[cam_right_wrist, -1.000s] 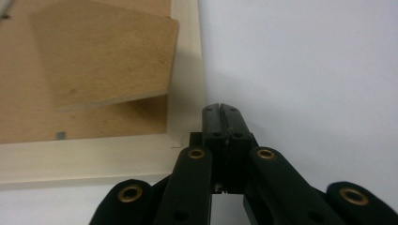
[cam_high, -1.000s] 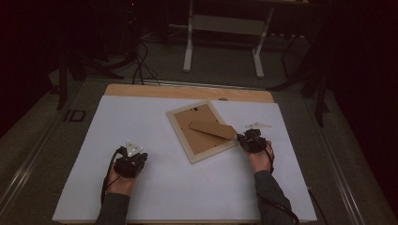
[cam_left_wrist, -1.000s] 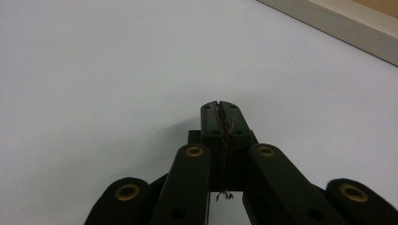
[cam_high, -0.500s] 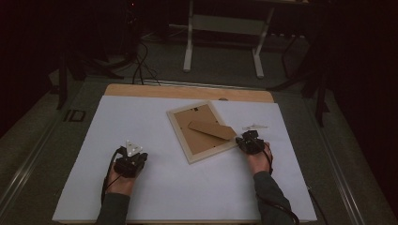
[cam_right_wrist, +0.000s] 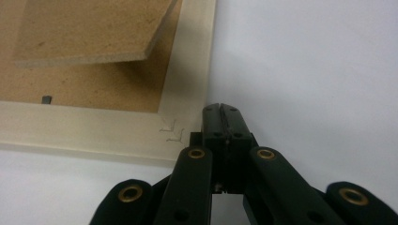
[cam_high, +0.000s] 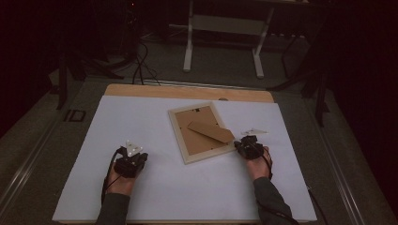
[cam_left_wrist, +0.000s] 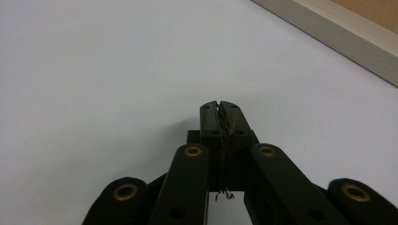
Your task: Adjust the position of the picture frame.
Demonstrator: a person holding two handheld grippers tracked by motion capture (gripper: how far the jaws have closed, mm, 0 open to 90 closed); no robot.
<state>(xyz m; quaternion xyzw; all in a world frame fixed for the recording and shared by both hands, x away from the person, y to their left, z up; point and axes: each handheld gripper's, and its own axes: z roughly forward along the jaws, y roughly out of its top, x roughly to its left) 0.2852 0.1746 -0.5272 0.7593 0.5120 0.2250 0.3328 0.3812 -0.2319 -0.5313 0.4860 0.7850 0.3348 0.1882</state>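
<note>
Bench (cam_high: 155, 197) white, tan edge at far side. Picture frame (cam_high: 178, 133) pale cream, backing brown (fibreboard look). Tongs (cam_left_wrist: 219, 110) black, brass rivets.

My left gripper (cam_high: 131, 161) and my right gripper (cam_high: 248, 146) are both black, and each carries a pale grey three-cornered plate on top. A black cable (cam_high: 105, 183) trails from the left unit back along my wrist. I wear dark grey long sleeves (cam_high: 268, 199). In the gripper views, each unit has two flat black jaws on paired link arms. The links are fastened with brass-coloured pivot rivets (cam_left_wrist: 193, 151), and small plain holes sit beside those rivets.
</note>
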